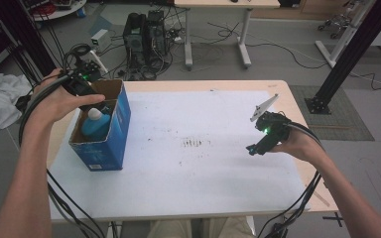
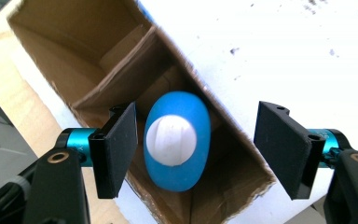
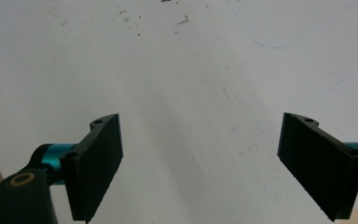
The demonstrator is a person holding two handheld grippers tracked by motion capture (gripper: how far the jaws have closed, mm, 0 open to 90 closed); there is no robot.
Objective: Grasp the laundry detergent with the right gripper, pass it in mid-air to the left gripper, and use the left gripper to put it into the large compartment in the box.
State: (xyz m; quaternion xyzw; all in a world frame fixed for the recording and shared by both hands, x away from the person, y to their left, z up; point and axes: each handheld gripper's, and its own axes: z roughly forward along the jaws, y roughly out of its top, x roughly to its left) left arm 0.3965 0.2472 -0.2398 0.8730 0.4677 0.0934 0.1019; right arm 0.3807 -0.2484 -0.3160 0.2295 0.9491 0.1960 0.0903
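A blue cardboard box [image 1: 113, 130] stands open-topped at the table's left, split by a cardboard divider [image 2: 121, 77]. Upright in its near compartment is a blue bottle [image 1: 95, 124] with a white cap [image 2: 171, 140]. My left gripper [image 2: 198, 151] hovers just above that compartment, open, its jaws wide on either side of the bottle [image 2: 179, 140] without touching it. In the high view the left gripper [image 1: 82, 82] is held over the box's far end. My right gripper [image 1: 259, 146] is open over the bare white sheet [image 3: 177, 84] at the table's right, nothing between its jaws.
A white sheet [image 1: 198, 148] covers most of the wooden table [image 1: 297, 106], with dark smudges near its middle. Beyond the table are computer towers [image 1: 144, 32], cables and another desk's legs. A black frame post [image 1: 352, 49] stands at the far right.
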